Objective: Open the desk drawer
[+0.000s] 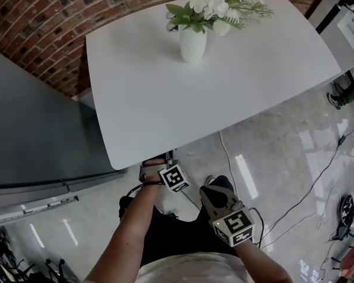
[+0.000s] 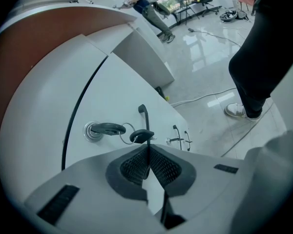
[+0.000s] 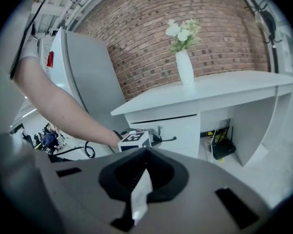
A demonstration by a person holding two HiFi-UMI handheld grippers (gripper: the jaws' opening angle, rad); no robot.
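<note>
Left gripper view: white drawer [image 2: 122, 94], black handle [image 2: 145, 118]

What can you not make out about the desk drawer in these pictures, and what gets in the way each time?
1. Head view: the drawer front is hidden under the desk top.
2. Left gripper view: the drawer handle has its lower end hidden by the left gripper, shut on it.
3. Right gripper view: the marker cube covers that grip.
4. No view shows what lies behind the drawer front.

L gripper [image 2: 147, 155]: jaws closed on thin drawer handle [image 2: 143, 112]. L forearm [image 1: 133, 223] bare, extended fwd. R gripper [image 3: 142, 172]: jaws together, empty, held behind and R of L gripper.
</note>
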